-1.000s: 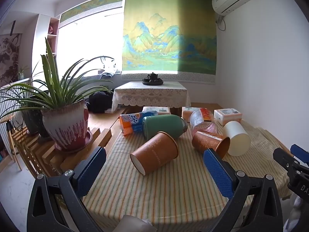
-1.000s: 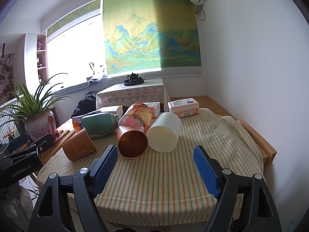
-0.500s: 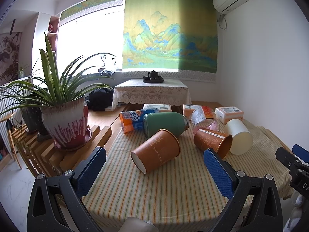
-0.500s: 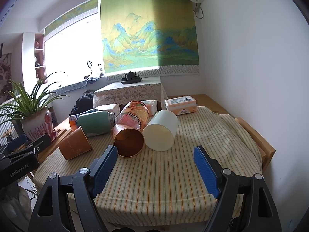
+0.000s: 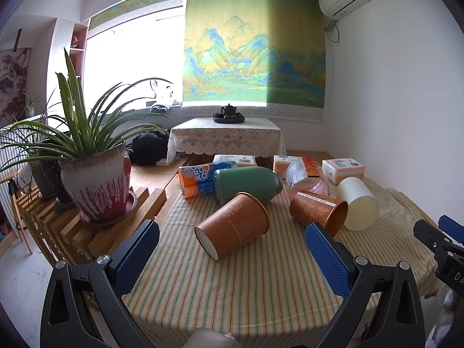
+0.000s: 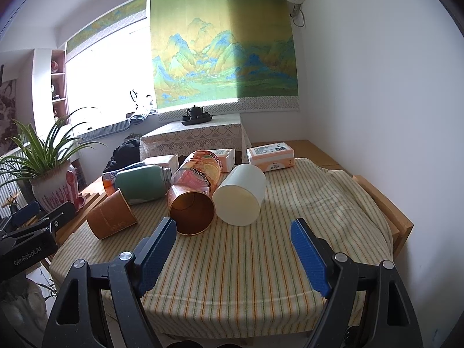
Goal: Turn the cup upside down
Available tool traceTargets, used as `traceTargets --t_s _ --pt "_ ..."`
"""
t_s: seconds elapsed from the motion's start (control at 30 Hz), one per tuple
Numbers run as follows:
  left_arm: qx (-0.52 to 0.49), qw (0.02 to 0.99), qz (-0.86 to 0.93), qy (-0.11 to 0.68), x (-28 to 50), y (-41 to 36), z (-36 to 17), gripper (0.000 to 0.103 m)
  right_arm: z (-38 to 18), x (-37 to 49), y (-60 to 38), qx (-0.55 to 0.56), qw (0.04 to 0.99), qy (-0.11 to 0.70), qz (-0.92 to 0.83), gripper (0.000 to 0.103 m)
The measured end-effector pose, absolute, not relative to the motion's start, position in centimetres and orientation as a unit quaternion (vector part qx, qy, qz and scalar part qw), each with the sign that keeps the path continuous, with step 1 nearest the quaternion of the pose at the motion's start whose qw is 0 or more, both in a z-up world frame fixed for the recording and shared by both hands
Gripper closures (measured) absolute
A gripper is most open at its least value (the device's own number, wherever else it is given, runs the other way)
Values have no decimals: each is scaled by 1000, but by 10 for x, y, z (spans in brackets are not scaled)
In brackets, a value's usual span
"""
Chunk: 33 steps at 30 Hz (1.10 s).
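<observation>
Left gripper [image 5: 232, 256]: blue pads spread wide apart, nothing between them, held above the near part of the striped tablecloth [image 5: 232, 295]. Right gripper [image 6: 233, 256]: pads likewise wide apart and empty, also over the near cloth; its black body shows at the right edge of the left wrist view.

Cups on the table, all lying on their sides:
- Brown paper cup [image 5: 233, 227], nearest the left gripper, its white-rimmed end toward the camera and to the left. In the right wrist view it lies at the table's left side [image 6: 111, 217].
- Copper cup [image 5: 319, 210], open mouth facing the right gripper; shiny inside visible [image 6: 192, 213]. It lies just beside the white cup; contact cannot be confirmed.
- White cup [image 6: 240, 198], flat closed end toward the camera, right of the copper cup.

Behind them: green flask [image 5: 246, 181] on its side, touching or just behind the brown paper cup; an orange-and-blue snack bag [image 5: 195, 178] at its left; a peach-printed clear bottle [image 6: 200, 174] lying behind the copper cup; tissue packs [image 6: 271, 155] at the far edge.

Potted plant [image 5: 95, 179] stands on a slatted wooden stand left of the table.
</observation>
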<state>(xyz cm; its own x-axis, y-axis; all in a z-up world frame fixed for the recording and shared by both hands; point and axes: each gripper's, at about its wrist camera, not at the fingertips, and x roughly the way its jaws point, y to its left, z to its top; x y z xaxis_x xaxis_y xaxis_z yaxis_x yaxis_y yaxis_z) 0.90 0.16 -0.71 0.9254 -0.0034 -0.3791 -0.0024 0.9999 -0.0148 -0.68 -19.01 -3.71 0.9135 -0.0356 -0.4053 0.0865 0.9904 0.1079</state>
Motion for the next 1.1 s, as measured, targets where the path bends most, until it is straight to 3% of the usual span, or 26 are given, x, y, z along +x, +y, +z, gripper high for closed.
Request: traceTargets --t_s 1.1 --pt "-5 980 -6 200 13 0 -5 1 -38 -5 -191 63 976 207 -32 23"
